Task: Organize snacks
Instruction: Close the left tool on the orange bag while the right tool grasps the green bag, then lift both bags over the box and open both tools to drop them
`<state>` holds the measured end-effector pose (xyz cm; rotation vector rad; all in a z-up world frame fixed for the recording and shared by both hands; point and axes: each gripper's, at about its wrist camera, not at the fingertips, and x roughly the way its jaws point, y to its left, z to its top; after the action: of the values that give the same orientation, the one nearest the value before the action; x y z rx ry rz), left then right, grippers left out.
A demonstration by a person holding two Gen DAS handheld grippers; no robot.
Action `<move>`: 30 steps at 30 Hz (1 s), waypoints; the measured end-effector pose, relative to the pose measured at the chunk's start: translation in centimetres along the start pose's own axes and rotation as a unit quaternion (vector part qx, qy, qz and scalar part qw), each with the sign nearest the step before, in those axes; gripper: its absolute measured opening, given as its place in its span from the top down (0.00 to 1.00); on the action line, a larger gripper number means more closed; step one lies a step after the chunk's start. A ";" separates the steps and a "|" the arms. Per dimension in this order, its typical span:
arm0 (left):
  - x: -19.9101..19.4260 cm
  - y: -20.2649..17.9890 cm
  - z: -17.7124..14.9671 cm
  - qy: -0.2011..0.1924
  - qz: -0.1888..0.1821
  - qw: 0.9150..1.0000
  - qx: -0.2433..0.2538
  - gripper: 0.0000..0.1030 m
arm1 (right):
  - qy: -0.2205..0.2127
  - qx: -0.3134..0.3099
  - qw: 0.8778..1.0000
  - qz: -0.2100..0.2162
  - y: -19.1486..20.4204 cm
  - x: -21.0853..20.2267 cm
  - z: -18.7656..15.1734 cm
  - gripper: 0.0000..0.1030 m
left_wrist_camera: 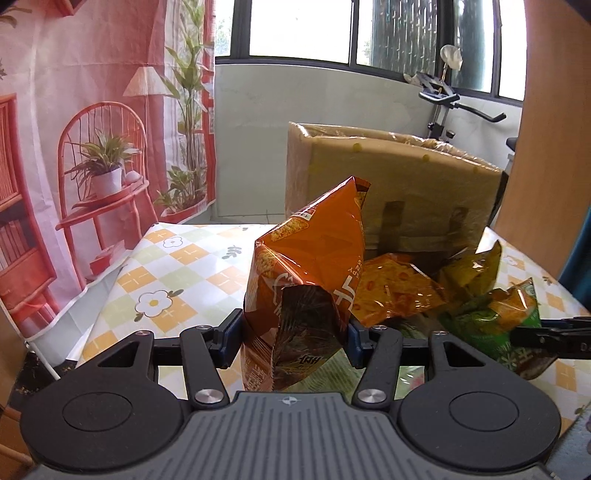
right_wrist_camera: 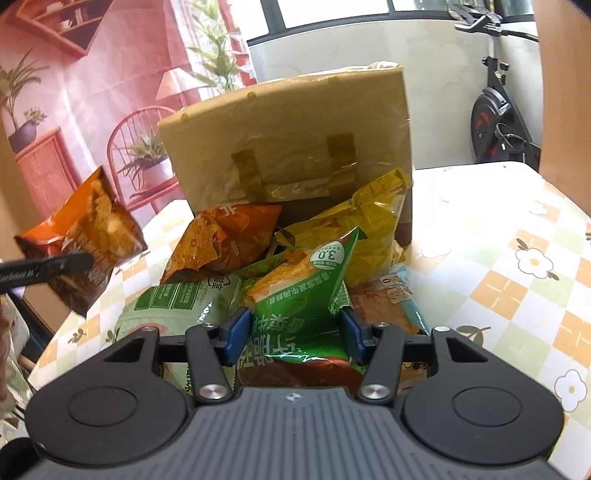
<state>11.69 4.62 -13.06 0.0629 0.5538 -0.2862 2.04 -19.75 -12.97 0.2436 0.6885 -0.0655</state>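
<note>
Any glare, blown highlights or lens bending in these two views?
Left wrist: window blown out white, box edges bowed, orange bag glossy with glare. Right wrist: window strip also overexposed, green bag sharp, corners vignetted black.

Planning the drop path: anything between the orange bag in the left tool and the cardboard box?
Nothing visible. The orange bag is held off the table in the left tool; only open air lies between it and the cardboard box behind it.

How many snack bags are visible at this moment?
6. Orange bag in left gripper; green bag in right gripper; orange, yellow, pale green and blue-edged bags piled by the box. More may be hidden.
</note>
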 end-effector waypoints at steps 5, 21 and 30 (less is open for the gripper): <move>-0.2 0.1 0.1 -0.007 -0.004 1.000 -0.010 0.44 | -0.012 0.011 1.000 -0.005 -0.3 -0.9 0.3 0.47; -2.3 -1.6 4.6 -0.080 -0.033 0.996 -0.002 0.44 | -0.098 -0.001 0.995 0.001 -0.5 -5.4 7.1 0.48; -0.1 -4.2 10.4 -0.103 -0.078 0.992 0.009 0.44 | -0.164 -0.050 0.985 0.002 0.5 -6.7 15.3 0.48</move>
<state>15.71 -0.78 -4.09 0.0081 0.3509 -0.4441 6.40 -23.08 2.78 0.1320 0.3627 -0.0652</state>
